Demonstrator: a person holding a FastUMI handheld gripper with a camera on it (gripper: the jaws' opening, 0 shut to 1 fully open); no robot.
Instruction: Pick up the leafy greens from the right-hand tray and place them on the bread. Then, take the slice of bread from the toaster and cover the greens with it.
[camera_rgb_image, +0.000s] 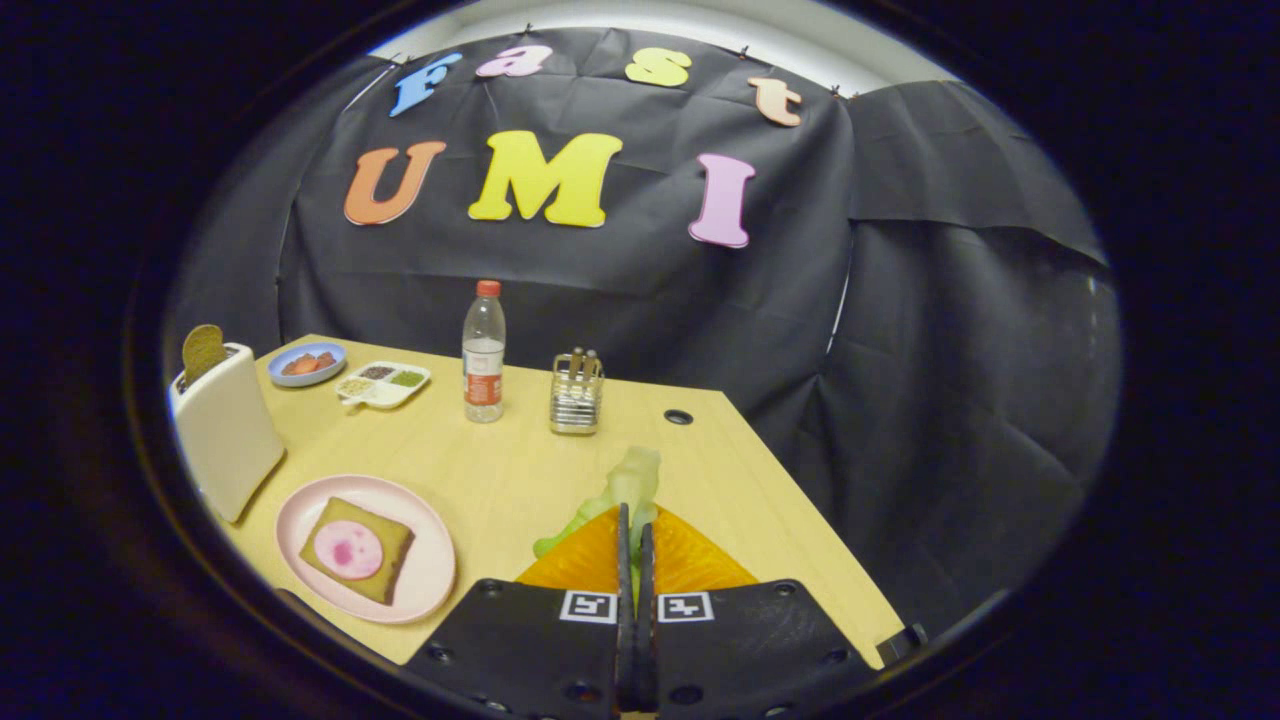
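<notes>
Gripper (635, 525) closed on leafy greens (632, 480) above orange tray (690, 560), bread (356, 548) on pink plate (425, 580)

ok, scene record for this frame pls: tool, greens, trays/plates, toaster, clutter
tool: fingers closed together on the greens, over the orange tray
greens: pinched at the fingertips, leaf sticking out beyond them
orange tray: under the fingers, near the table's edge
plate: pink, beside the tray; holds bread topped with a pink round slice
toaster: behind the plate, one bread slice poking out
clutter: bottle, wire holder, blue dish, divided dish at the table's far side
</notes>
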